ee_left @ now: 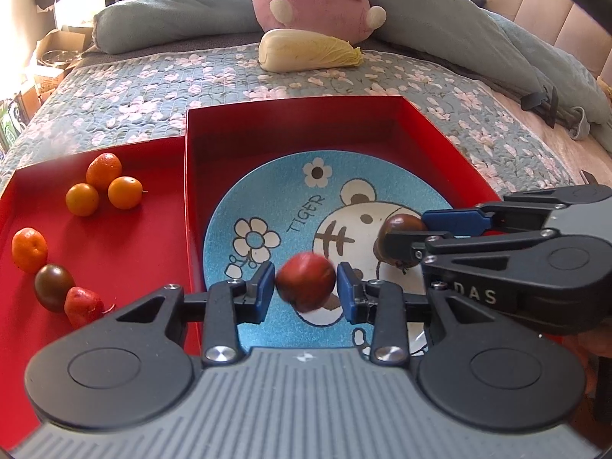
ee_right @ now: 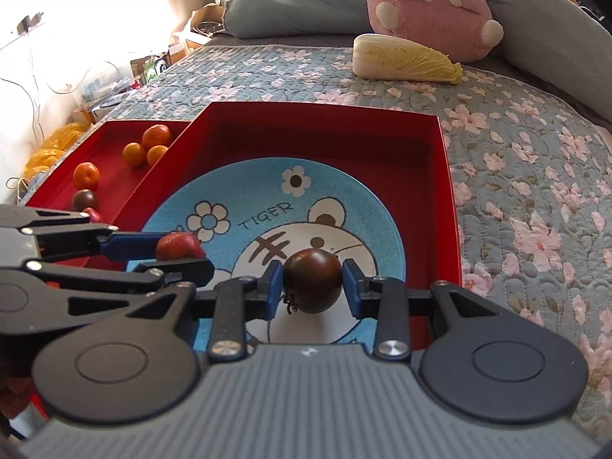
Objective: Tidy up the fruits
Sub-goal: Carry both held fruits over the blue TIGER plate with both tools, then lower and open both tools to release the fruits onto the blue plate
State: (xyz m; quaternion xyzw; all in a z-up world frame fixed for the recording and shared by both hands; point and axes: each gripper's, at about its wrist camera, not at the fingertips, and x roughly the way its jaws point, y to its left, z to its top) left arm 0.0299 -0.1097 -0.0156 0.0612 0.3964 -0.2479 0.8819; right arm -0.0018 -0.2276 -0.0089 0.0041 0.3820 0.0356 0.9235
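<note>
Here each hand-held gripper clamps fruit above the plate [ee_left: 244,206] (left [ee_left: 306,287] red fruit [ee_left: 306,281], right [ee_right: 313,287] dark tomato [ee_right: 313,281]).

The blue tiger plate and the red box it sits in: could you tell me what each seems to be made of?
The blue tiger plate looks like glazed ceramic, possibly melamine: a smooth surface with a fine speckle and a crisp printed cartoon. The red box looks like coated cardboard: thin, straight walls with sharp folded corners and a soft satin sheen.
</note>
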